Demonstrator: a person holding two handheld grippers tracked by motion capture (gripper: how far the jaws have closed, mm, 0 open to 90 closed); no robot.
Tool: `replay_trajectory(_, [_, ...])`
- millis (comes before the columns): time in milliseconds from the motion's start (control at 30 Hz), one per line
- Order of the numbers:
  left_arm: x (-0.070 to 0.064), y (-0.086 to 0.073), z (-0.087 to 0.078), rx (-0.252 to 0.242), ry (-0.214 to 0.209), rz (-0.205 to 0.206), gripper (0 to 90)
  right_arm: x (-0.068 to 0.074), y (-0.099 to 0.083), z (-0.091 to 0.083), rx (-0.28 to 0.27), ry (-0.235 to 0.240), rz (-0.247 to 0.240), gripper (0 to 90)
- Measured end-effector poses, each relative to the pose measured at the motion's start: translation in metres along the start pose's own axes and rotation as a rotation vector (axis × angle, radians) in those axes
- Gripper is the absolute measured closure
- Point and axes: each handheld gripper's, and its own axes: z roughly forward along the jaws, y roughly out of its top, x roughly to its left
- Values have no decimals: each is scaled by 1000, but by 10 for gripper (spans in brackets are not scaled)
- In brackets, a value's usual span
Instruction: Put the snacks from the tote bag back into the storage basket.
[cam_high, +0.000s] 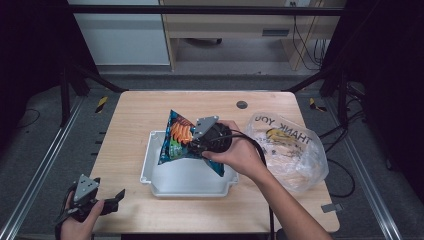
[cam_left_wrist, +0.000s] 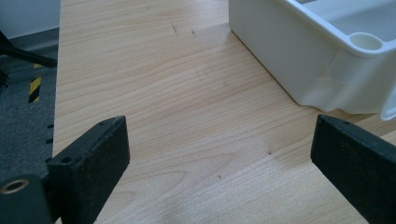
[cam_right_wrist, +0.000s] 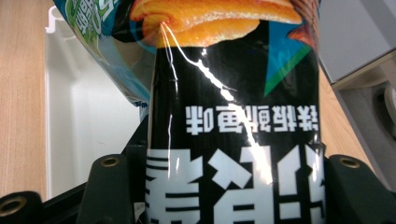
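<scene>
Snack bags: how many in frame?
1. The snack bag is clamped in the right gripper above the white tray. More could be hidden inside the plastic shopping bag at the table's right; can't tell.

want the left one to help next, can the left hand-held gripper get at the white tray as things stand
Probably yes. The left hand-held gripper is open, with bare table between it and the white tray. The snack bag in the right hand-held gripper hangs over the tray's far side.
</scene>
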Motion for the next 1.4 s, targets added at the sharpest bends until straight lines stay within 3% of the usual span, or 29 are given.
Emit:
replay_trajectory(667, [0,0,1,0,-3,2,41,5,-4,23,50,53,-30,421])
replay_trajectory(1400, [-1,1,1,-3,-5,3,41,13,-4,38,60,90,-41,421])
